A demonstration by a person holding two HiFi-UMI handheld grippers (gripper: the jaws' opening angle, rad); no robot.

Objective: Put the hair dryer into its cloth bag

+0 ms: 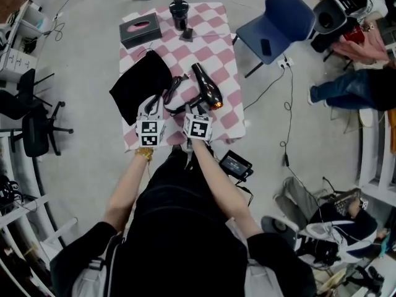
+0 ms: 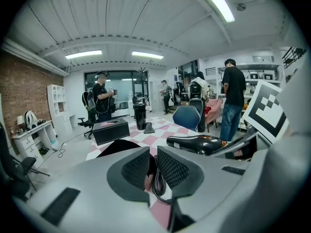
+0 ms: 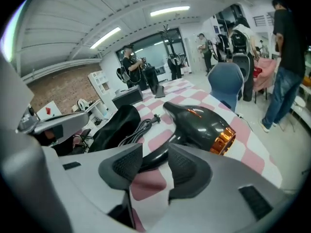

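Hair dryer (image 1: 207, 86) beside cloth bag (image 1: 141, 82) on checkered table (image 1: 229, 48)

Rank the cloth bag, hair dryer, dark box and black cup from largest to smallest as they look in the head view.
1. cloth bag, clearly largest.
2. dark box and hair dryer: near alike, the dryer longer but slimmer, so I do not rank them.
3. black cup, smallest.

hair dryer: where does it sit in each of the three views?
Head view: hair dryer upper centre.
Left gripper view: hair dryer right of centre, above the jaws.
Right gripper view: hair dryer centre, just beyond the jaws.
Shared landmark: black cloth bag, left of it in every view.
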